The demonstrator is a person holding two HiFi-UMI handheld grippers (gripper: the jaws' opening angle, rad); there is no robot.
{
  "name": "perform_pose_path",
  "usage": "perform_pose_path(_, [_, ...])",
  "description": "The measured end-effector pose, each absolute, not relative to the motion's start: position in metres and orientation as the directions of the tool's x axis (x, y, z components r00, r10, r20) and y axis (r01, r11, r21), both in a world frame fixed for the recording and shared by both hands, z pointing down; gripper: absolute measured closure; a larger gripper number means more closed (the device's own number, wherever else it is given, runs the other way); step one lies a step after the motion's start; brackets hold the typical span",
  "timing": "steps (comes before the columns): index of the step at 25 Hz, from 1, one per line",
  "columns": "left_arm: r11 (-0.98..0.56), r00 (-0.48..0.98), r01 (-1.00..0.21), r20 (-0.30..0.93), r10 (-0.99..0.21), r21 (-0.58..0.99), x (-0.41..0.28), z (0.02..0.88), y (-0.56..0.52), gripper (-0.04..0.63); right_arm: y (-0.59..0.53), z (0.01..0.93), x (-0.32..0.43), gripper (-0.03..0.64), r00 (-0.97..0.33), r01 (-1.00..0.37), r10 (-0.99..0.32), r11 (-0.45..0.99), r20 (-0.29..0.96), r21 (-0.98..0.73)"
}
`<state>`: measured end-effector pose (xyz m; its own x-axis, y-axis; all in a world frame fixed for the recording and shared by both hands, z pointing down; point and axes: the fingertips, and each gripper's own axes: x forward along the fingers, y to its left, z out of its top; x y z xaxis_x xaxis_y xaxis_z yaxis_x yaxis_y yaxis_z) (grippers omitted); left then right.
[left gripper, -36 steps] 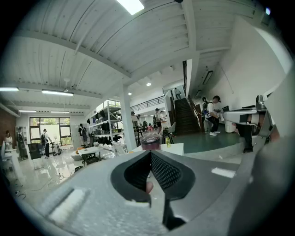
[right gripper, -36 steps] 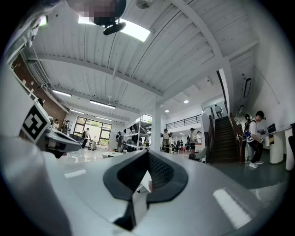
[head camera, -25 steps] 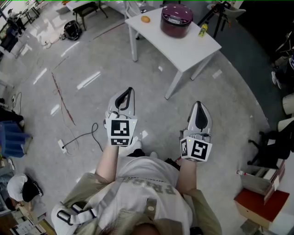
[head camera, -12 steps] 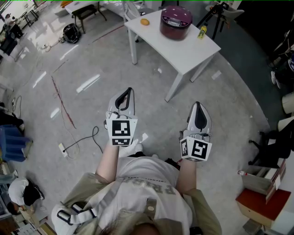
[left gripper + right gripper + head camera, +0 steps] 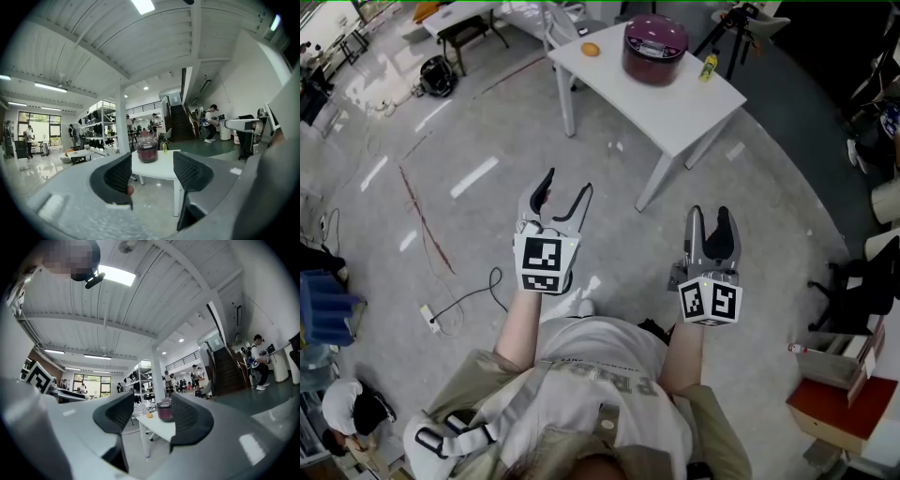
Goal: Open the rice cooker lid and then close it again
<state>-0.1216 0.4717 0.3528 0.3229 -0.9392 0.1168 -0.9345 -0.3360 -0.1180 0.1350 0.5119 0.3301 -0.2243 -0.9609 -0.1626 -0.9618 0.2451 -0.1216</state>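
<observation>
We hold the left gripper [image 5: 568, 184] and the right gripper [image 5: 709, 214] in the middle of the frame, well apart from the table [image 5: 698, 98] at the top. The cooker [image 5: 655, 52] stands on it, its lid [image 5: 656, 30] closed. Both grippers are released: their jaws have just been opening, with nothing between them

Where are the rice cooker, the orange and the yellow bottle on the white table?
rice cooker [image 5: 655, 42], head view, middle of its purple top.
orange [image 5: 591, 50], head view, its centre.
yellow bottle [image 5: 707, 65], head view, mid-body.
</observation>
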Motion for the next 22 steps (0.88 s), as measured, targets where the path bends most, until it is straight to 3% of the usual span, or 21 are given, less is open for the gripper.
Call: perform_pose_path(22, [-0.331, 0.298, -0.938, 0.247, -0.922, -0.100, -0.173, 0.402, 0.446, 0.305, 0.498, 0.352, 0.170, 0.385, -0.060, -0.990, -0.994, 0.070, -0.086, -0.125])
